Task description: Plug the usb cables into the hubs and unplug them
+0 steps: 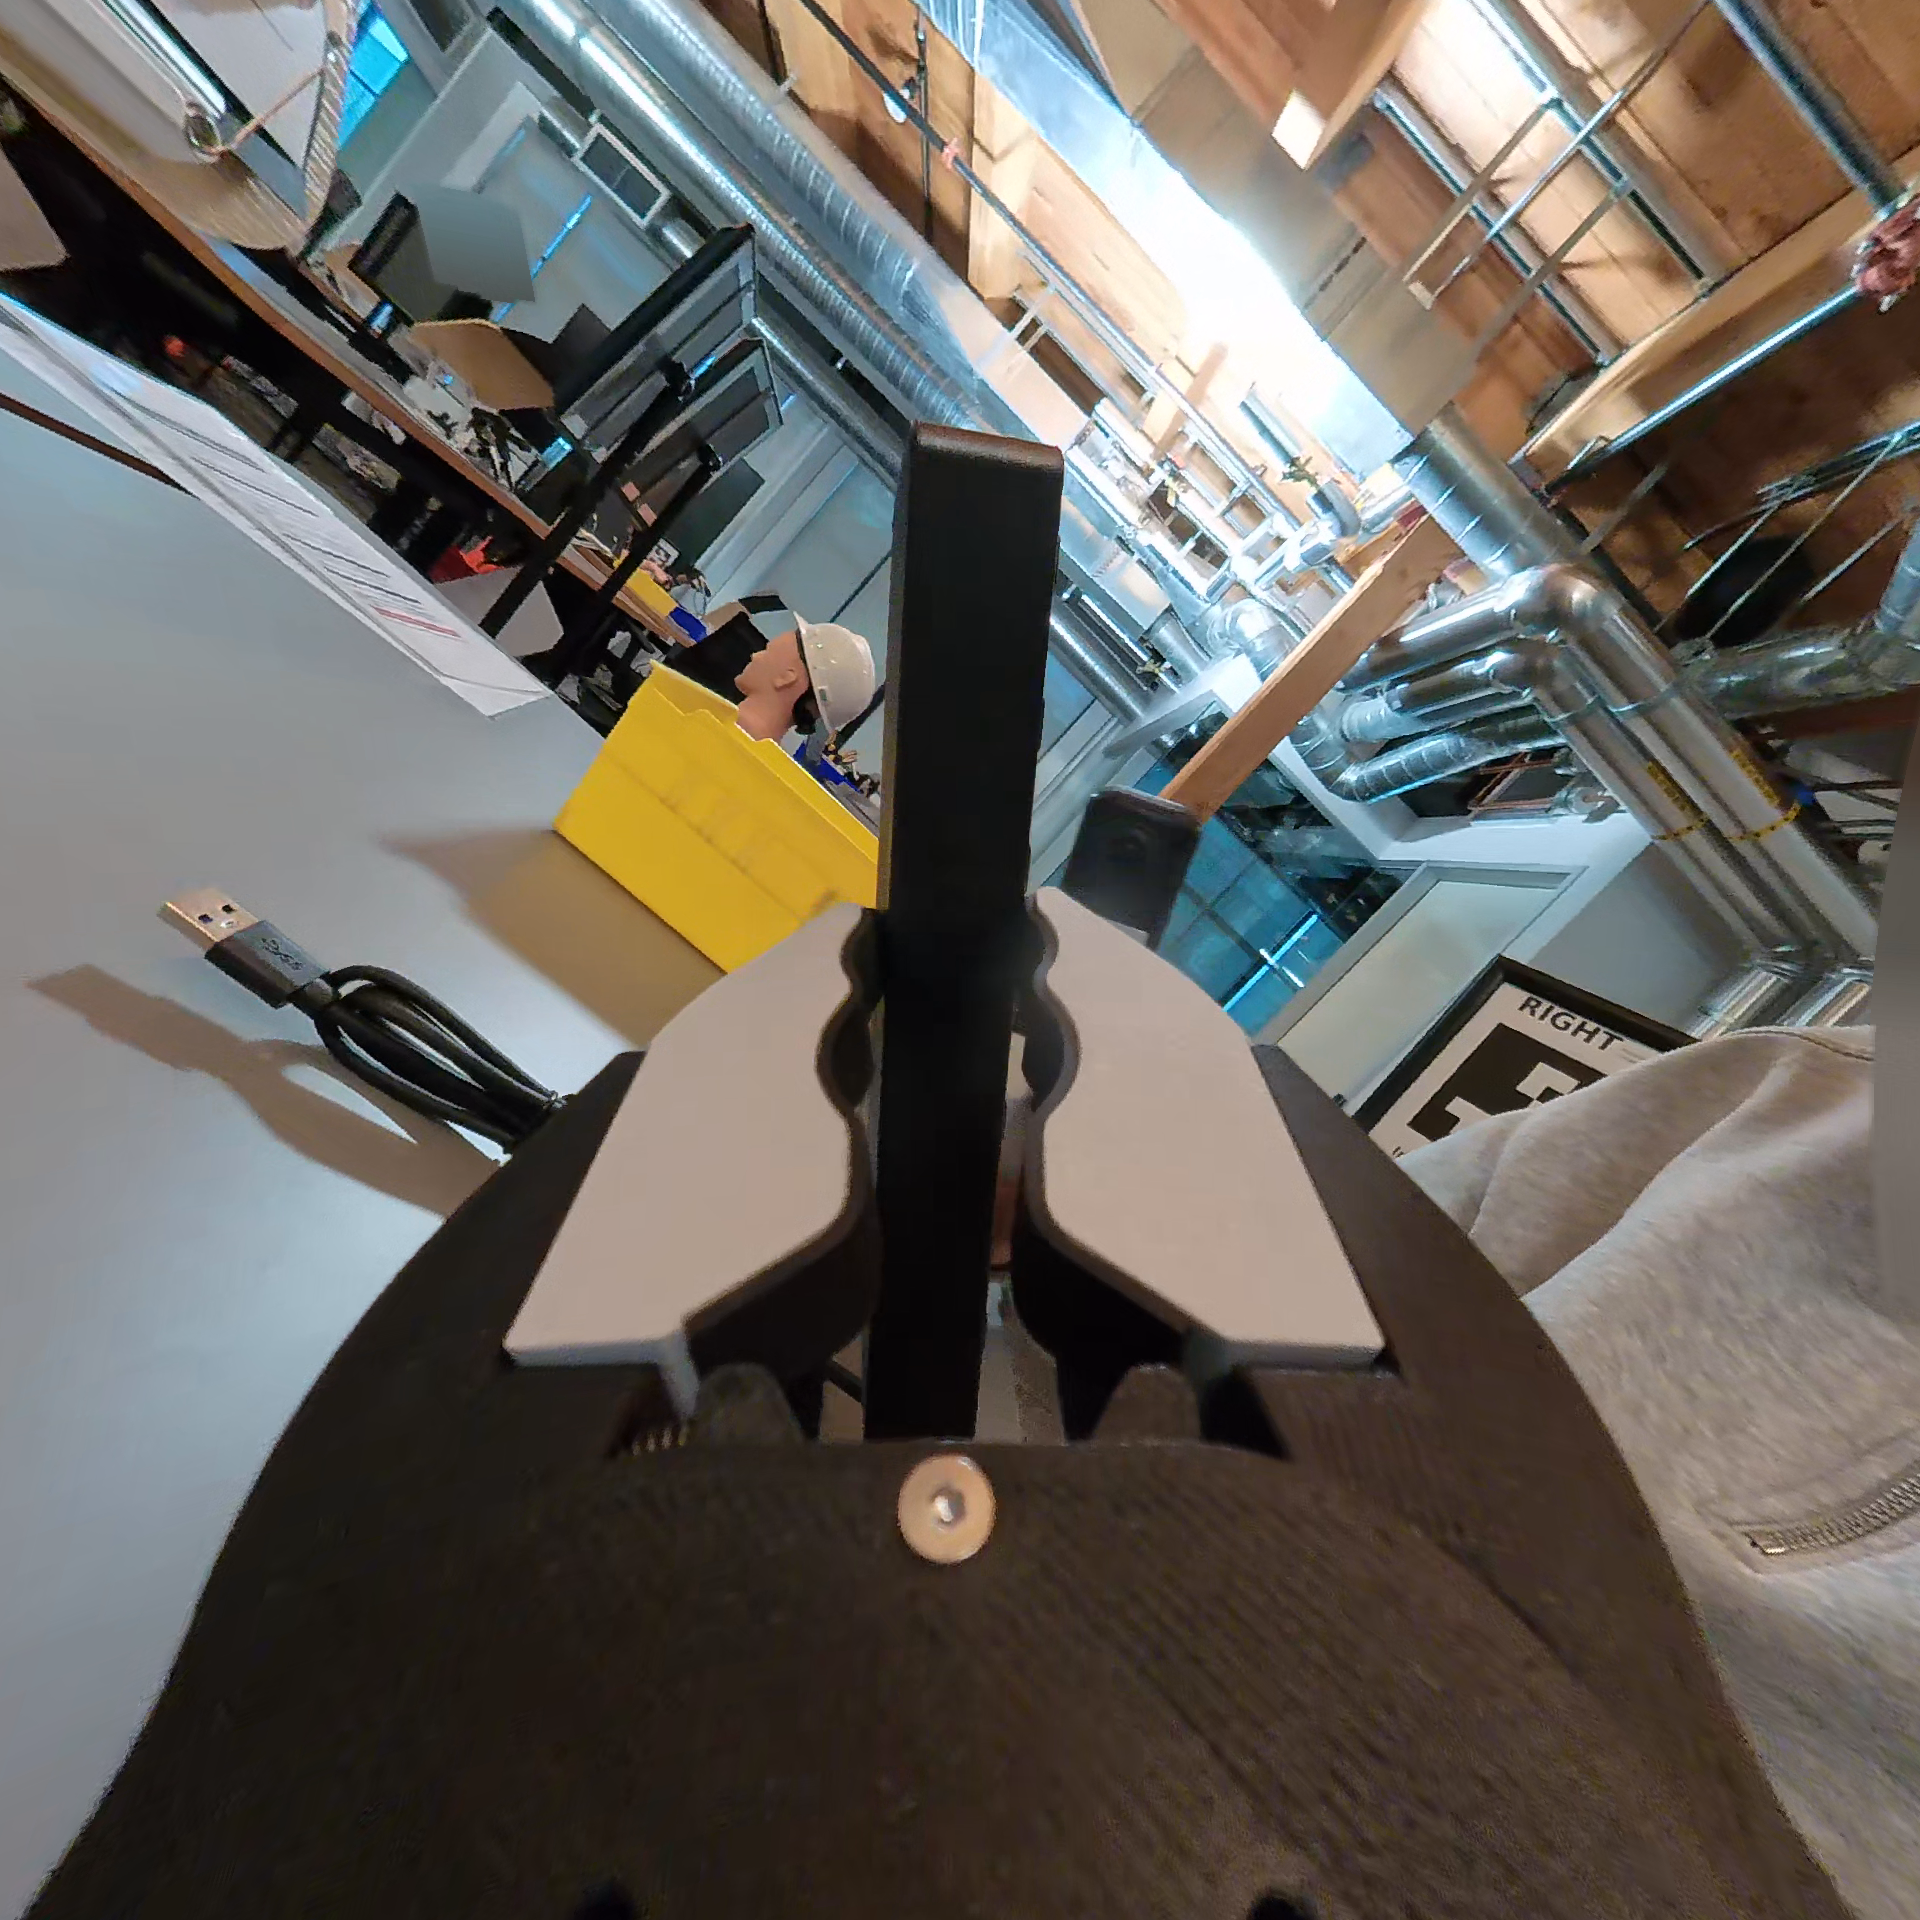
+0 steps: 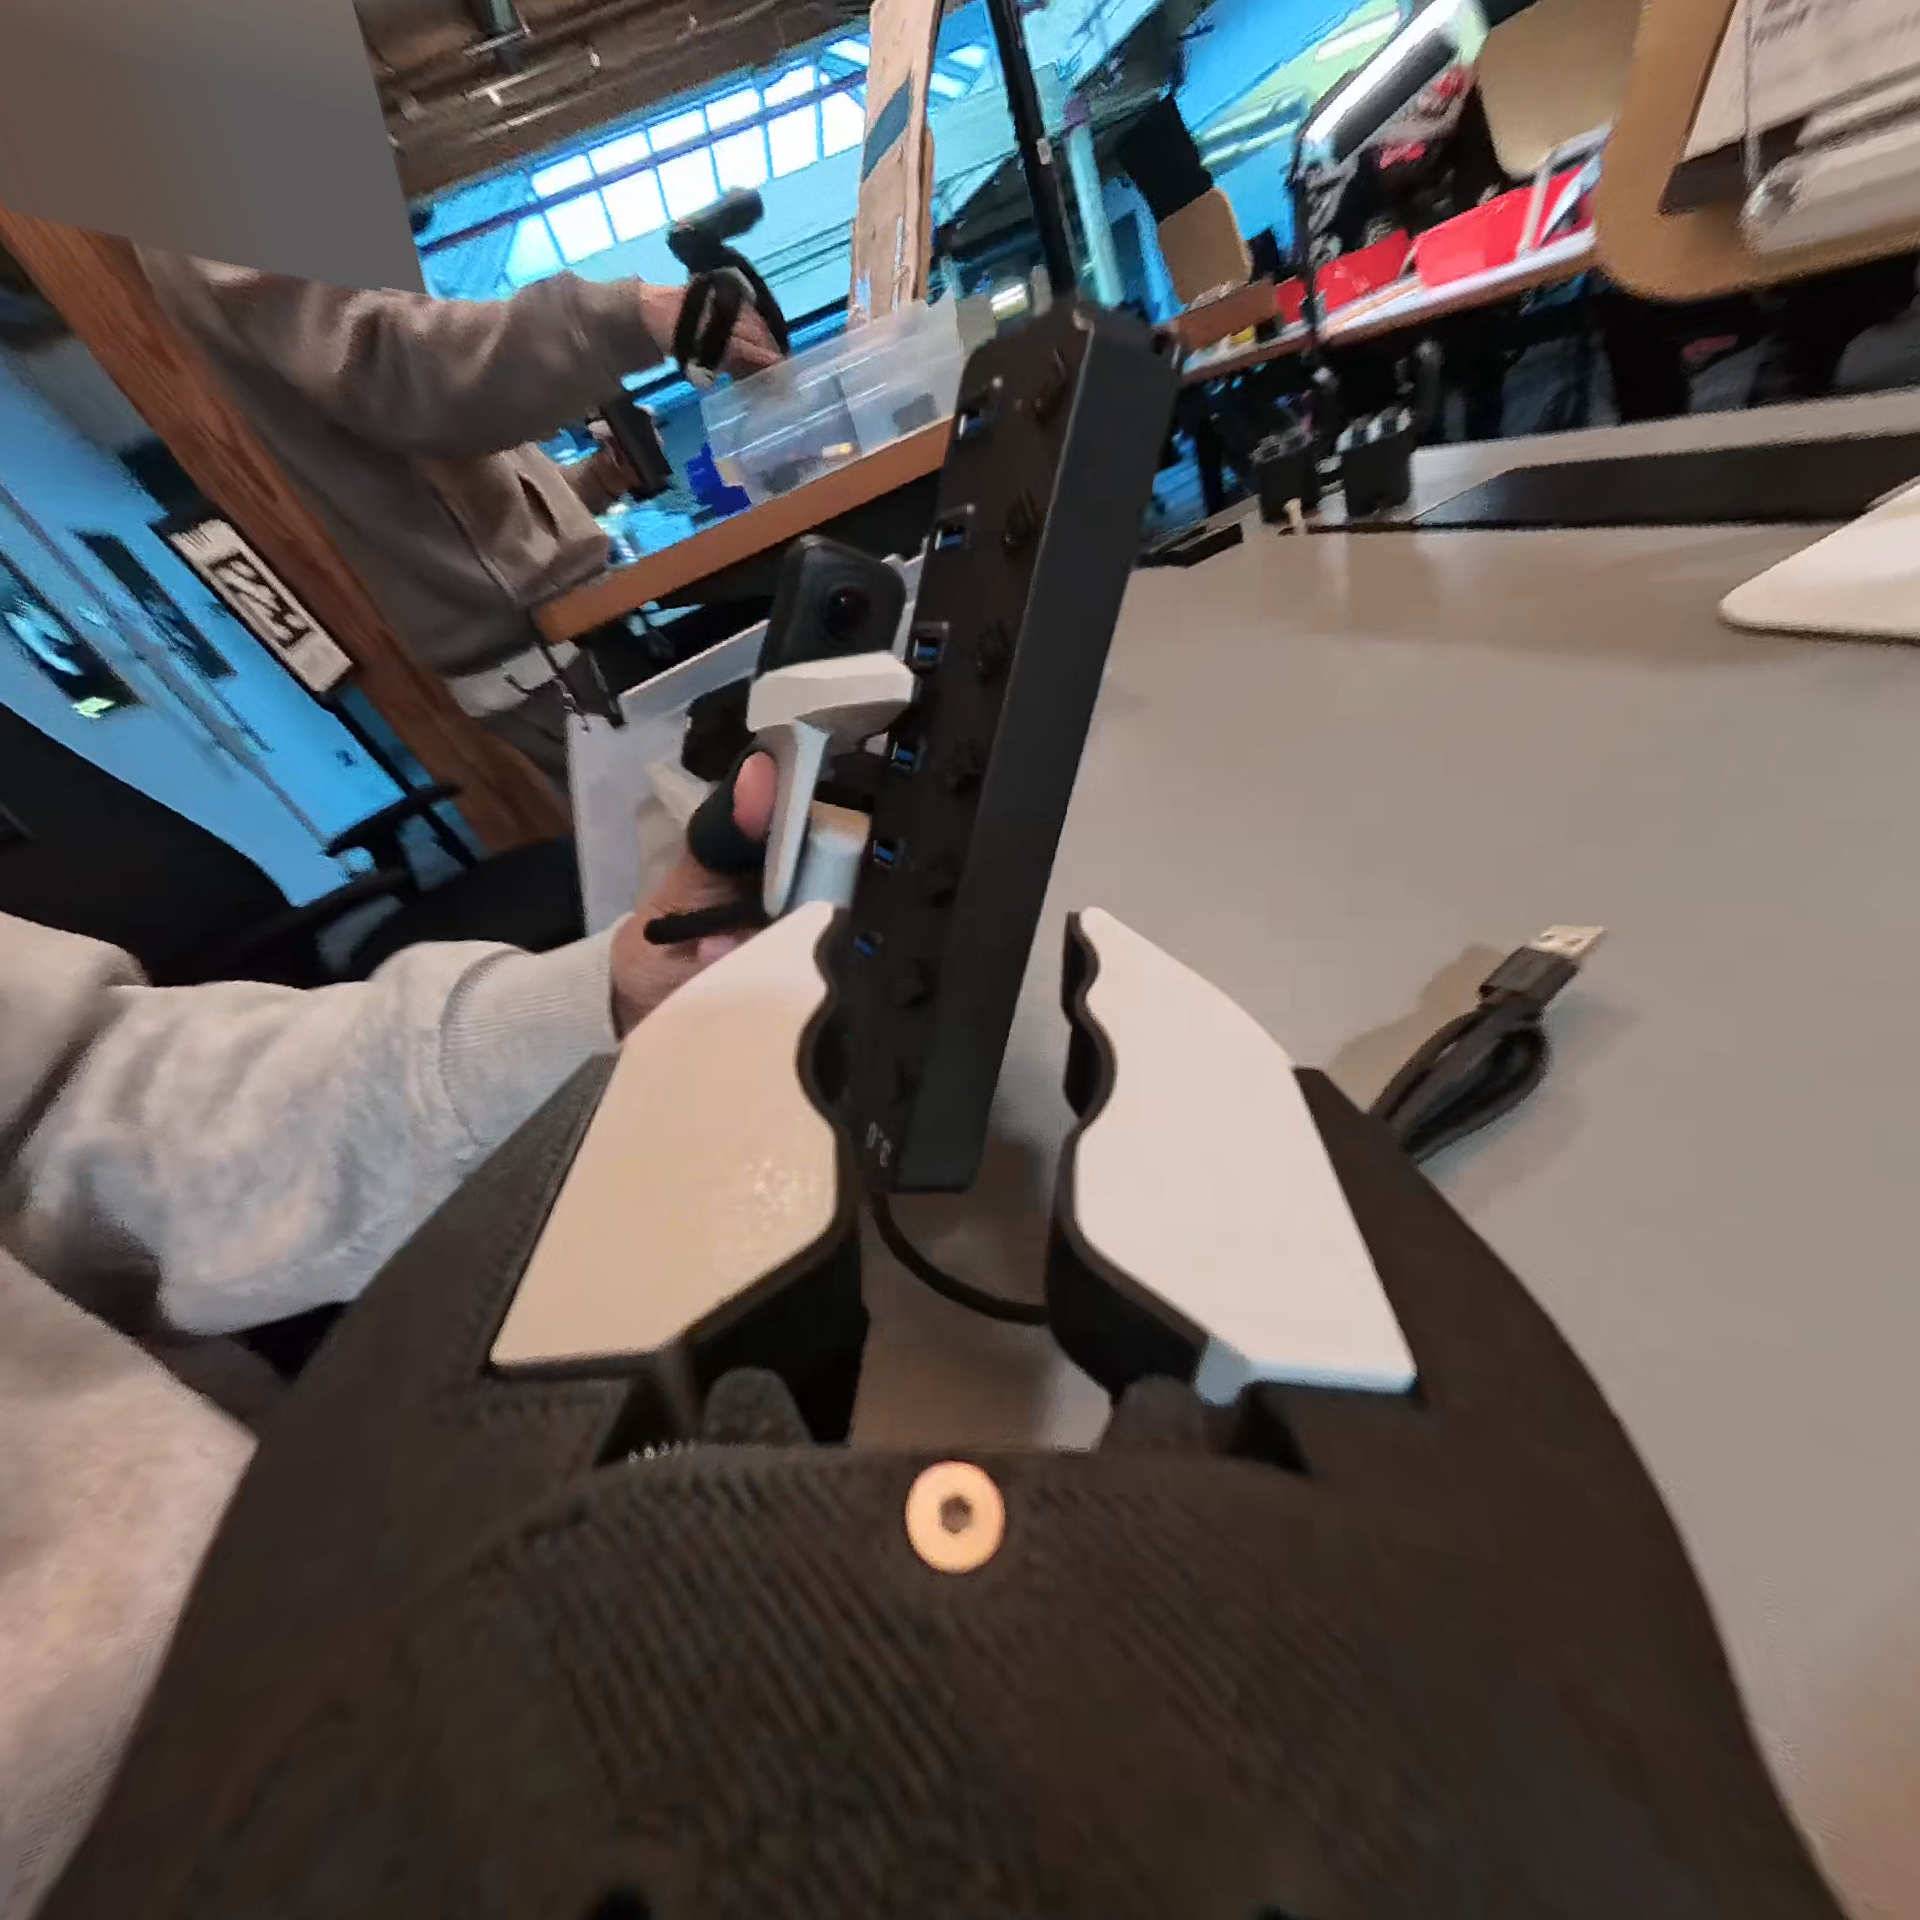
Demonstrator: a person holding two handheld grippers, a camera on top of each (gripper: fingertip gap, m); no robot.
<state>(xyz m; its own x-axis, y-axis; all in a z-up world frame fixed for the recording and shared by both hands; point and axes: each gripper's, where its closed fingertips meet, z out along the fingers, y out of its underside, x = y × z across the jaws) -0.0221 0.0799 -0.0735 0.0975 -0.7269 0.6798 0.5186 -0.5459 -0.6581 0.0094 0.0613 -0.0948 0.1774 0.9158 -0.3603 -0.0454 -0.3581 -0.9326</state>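
A long black USB hub (image 1: pixel 966 831) with a row of blue ports stands upright off the grey table (image 1: pixel 208 1143). My left gripper (image 1: pixel 951 997) is shut on its lower part. In the right wrist view the hub (image 2: pixel 1039 675) tilts up between the fingers of my right gripper (image 2: pixel 951 935), which is open: the left finger is next to the hub and the right finger stands apart from it. The left gripper (image 2: pixel 831 790) shows behind the hub. A coiled black USB cable (image 1: pixel 416 1029) lies on the table to the left, its plug (image 2: pixel 1558 951) free.
A yellow bin (image 1: pixel 707 831) stands on the table behind the hub. A printed paper sheet (image 1: pixel 343 561) lies at the far left. A white object (image 2: pixel 1829 582) sits at the right edge. A person (image 2: pixel 416 436) stands at another bench behind.
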